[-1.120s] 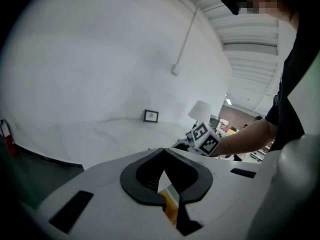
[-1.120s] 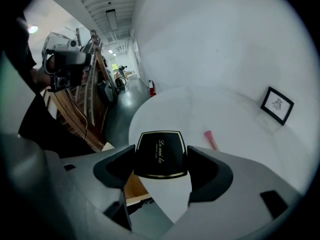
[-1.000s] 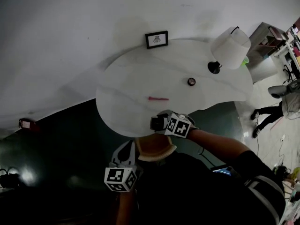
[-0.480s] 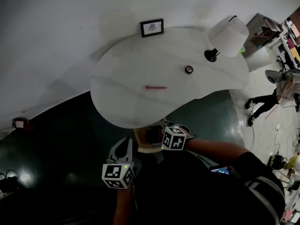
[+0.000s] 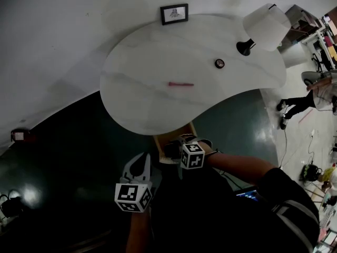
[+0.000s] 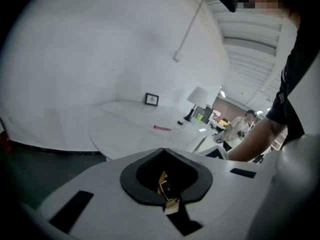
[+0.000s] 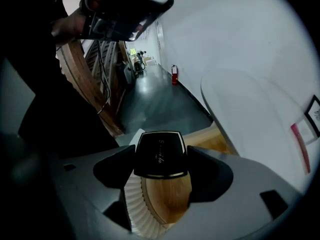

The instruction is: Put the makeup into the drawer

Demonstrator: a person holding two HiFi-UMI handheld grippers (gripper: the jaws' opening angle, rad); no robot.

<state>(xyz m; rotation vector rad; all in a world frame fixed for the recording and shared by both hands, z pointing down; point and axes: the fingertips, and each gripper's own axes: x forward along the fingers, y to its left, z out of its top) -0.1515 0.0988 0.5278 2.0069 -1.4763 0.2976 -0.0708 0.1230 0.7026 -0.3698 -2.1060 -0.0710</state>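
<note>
A black makeup compact [image 7: 160,153] sits between the jaws of my right gripper [image 7: 161,160], which is shut on it. In the head view this right gripper [image 5: 175,148] hangs over the open wooden drawer [image 5: 178,131] at the near edge of the white table [image 5: 142,88]. The drawer's wooden floor [image 7: 167,196] shows right under the compact. A pink stick [image 5: 180,84] and a small round compact [image 5: 219,63] lie on the table. My left gripper [image 5: 140,161] is held low at the left of the drawer, its pads [image 6: 145,156] closed with nothing between them.
A framed picture [image 5: 174,13] stands at the table's far edge by the wall. A white-shaded lamp [image 5: 266,20] with a black base is at the table's right end. Dark floor surrounds the table. A person [image 5: 303,101] stands far off at the right.
My right gripper has carried the black compact back from the table's edge to over the open drawer. The left gripper has hardly moved.
</note>
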